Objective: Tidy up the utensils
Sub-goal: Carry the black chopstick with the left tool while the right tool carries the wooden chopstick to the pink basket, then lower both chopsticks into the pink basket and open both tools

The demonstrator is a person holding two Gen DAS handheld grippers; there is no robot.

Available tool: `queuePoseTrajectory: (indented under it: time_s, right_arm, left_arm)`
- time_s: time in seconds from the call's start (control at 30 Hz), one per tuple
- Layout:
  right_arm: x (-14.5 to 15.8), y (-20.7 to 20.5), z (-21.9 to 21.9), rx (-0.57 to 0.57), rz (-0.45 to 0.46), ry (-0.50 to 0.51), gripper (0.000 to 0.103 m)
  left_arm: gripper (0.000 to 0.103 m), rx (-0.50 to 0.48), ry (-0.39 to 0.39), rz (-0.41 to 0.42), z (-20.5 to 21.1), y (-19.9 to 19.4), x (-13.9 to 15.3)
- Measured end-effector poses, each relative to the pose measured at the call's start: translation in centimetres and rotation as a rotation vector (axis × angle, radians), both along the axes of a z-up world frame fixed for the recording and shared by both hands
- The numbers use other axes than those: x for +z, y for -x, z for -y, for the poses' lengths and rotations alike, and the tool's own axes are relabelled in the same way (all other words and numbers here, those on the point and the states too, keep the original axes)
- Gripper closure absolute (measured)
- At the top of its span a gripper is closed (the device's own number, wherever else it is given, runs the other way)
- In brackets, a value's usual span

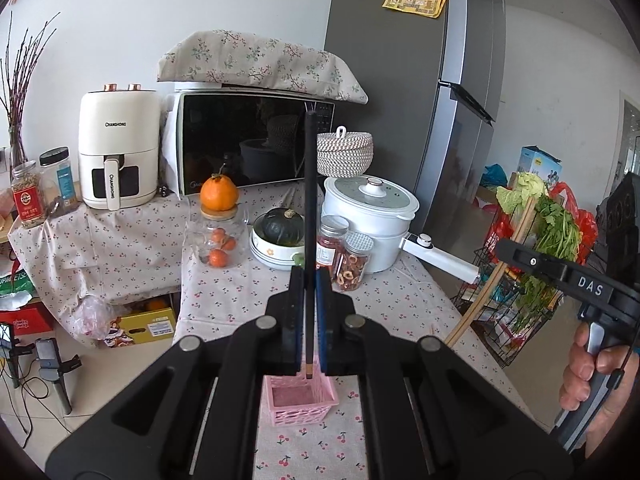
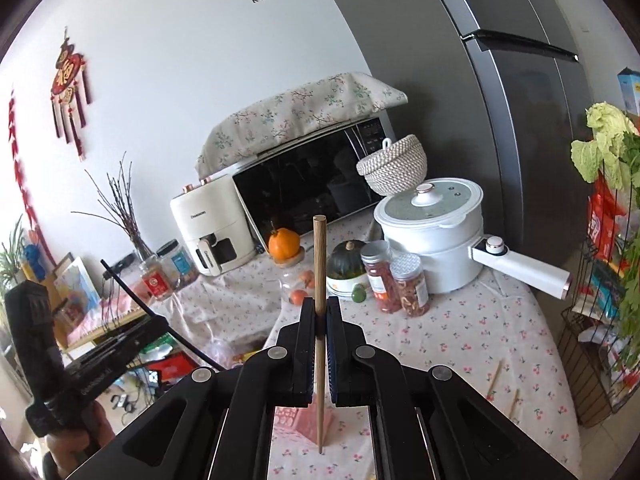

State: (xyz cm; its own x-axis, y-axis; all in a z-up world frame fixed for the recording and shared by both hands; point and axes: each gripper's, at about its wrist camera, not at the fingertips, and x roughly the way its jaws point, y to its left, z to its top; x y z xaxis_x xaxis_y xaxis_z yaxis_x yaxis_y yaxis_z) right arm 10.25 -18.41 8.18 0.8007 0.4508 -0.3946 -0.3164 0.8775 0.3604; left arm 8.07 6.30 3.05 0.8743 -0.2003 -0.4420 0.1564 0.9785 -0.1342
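**Tongs both clenched, one chopstick each, over the pink basket**

Left tongs (image 1: 310,280) clenched on a black chopstick (image 1: 309,200); stick stands near upright between the pads, top end up in front of the microwave (image 1: 256,144), lower tip w/ a brown end poking out below the pads, just above the pink basket (image 1: 298,400). Right tongs (image 2: 320,312) clenched on a light wooden chopstick (image 2: 319,264), also near upright, its thin tip hanging low beside the basket (image 2: 290,420), above the cloth.

Basket sits on the desk (image 1: 400,300) right under both tongs; desk has a white cloth w/ small cherry print. In the left wrist view I see my right hand (image 1: 596,376) wrapped on the other handle at the right edge, wooden stick slanting out from it. In the right wrist view my left hand (image 2: 76,440) is low at the left edge, black stick angled up from its tool.

Two more wooden chopsticks (image 2: 494,380) lie on the cloth near the desk's right edge, well apart from the basket.

Farther back on the desk: two jars of dried fruit (image 1: 352,256), dark green squash (image 1: 282,226) in a bowl, glass jar w/ an orange (image 1: 218,192) on its lid, white pot (image 1: 370,220) w/ a long handle, woven basket (image 1: 344,152), white air fryer (image 1: 118,148). Grey fridge (image 1: 400,60) behind; wire rack w/ greens (image 1: 548,232) at right.
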Motion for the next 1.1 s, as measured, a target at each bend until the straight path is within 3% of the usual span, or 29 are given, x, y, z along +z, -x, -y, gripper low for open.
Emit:
queuePoseTrajectory:
  time_s: [0.17,0.37,0.67,0.83,0.87,1.0,1.1]
  right_arm:
    - [-0.3,-1.8,-2.6,0.029,0.047,-0.057,0.098]
    - [-3.3,-4.7,-6.6,0.076,0.004,0.013,0.098]
    - [-8.2,-7.3,-9.1,0.097,-0.123,0.117,0.098]
    - [-8.8,-7.4,-9.1,0.093,-0.129,0.098,0.096]
    - [-8.7,-7.4,-8.9,0.096,-0.129,0.084,0.092]
    - [-7.3,-6.9,-7.5,0.087,-0.101,0.037,0.062]
    - [-6.0,-6.3,-6.1,0.071,-0.077,0.019,0.058]
  left_arm:
    - [0.097,-0.009,-0.059,-0.114,0.4,-2.9,-2.8]
    - [0.097,-0.024,-0.077,-0.214,0.1,-5.0,-4.7]
    - [0.097,-0.045,-0.033,-0.3,-0.3,-6.9,-6.3]
    - [0.096,-0.035,0.005,-0.31,-0.6,-7.4,-6.7]
    - [0.095,-0.026,0.01,-0.301,-0.7,-7.3,-6.6]
    - [0.054,-0.007,0.055,-0.275,-1.2,-6.8,-5.7]
    - [0.042,0.008,0.08,-0.254,-1.5,-6.2,-5.1]
